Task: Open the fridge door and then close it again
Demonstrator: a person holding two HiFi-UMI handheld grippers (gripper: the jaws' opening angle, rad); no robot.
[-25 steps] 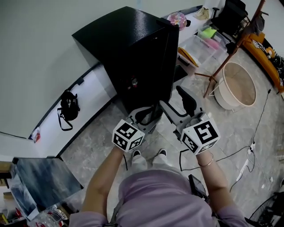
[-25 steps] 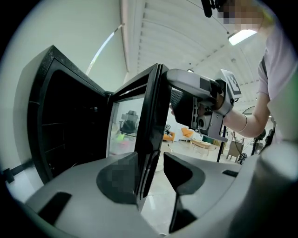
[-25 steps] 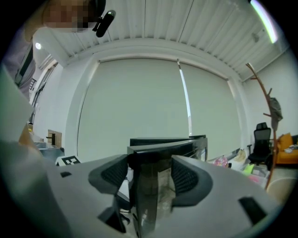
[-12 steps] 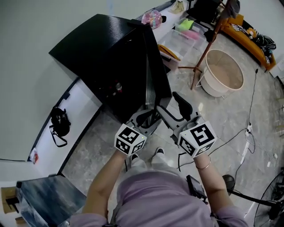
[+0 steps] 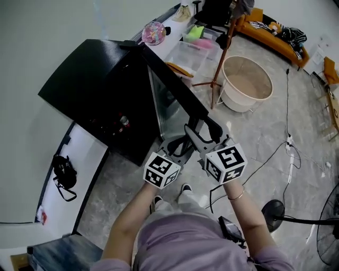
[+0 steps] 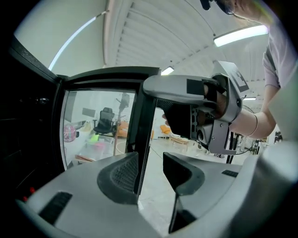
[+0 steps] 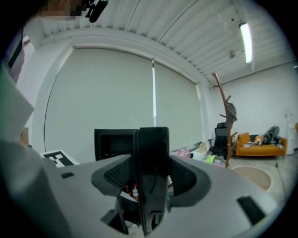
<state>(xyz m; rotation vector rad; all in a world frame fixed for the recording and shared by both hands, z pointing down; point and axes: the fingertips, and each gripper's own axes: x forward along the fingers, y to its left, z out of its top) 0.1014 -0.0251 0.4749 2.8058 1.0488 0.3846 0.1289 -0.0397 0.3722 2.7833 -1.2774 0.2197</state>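
1. Looks like an open studio or lab room, not a home: stone floor (image 5: 296, 116), ribbed ceiling (image 7: 186, 28), strip lights (image 7: 245, 42).
2. There's a sofa (image 5: 267, 34), office chair (image 5: 212, 9) and coat stand (image 5: 217, 69) along the far side.
3. Clear bins (image 5: 193, 53), a round tub (image 5: 246, 87), and cables (image 5: 287, 100) trailing over the floor.
4. A small black fridge (image 5: 100, 84) sits against a bare wall (image 5: 42, 32).

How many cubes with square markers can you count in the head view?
2. One cube is at lower centre-left; the other cube is just right of it, slightly higher. None seems hidden.
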